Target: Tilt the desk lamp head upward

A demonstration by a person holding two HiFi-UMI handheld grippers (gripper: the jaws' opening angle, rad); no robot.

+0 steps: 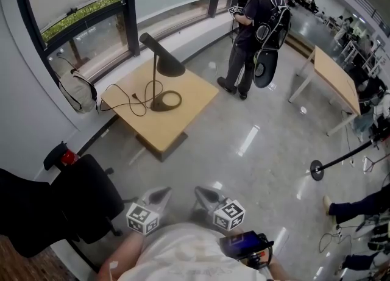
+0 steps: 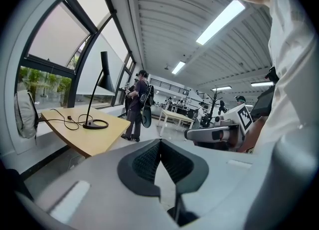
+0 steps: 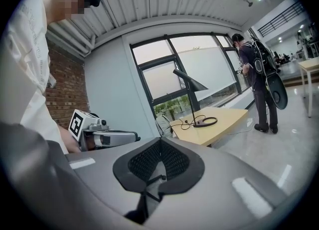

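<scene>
Saw the desk lamp (image 1: 156, 104) upright on the desk (image 1: 186, 94) at upper left, head (image 1: 166, 61) drooped. Held the left hand-held gripper (image 1: 163, 193) closed tight on nothing, the right hand-held gripper (image 1: 202, 192) likewise, both well short of the desk. Needed, likely: closing the distance first, opening jaws, pinching the head's rim lightly, tipping slowly.

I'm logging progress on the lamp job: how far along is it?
Nothing looks done: the lamp head slopes downward above the desk. In hand, nothing: the left gripper and right gripper are shut and empty, a stretch of floor away from the desk. Left: approach, grip the lamp head and tilt it upward.
</scene>
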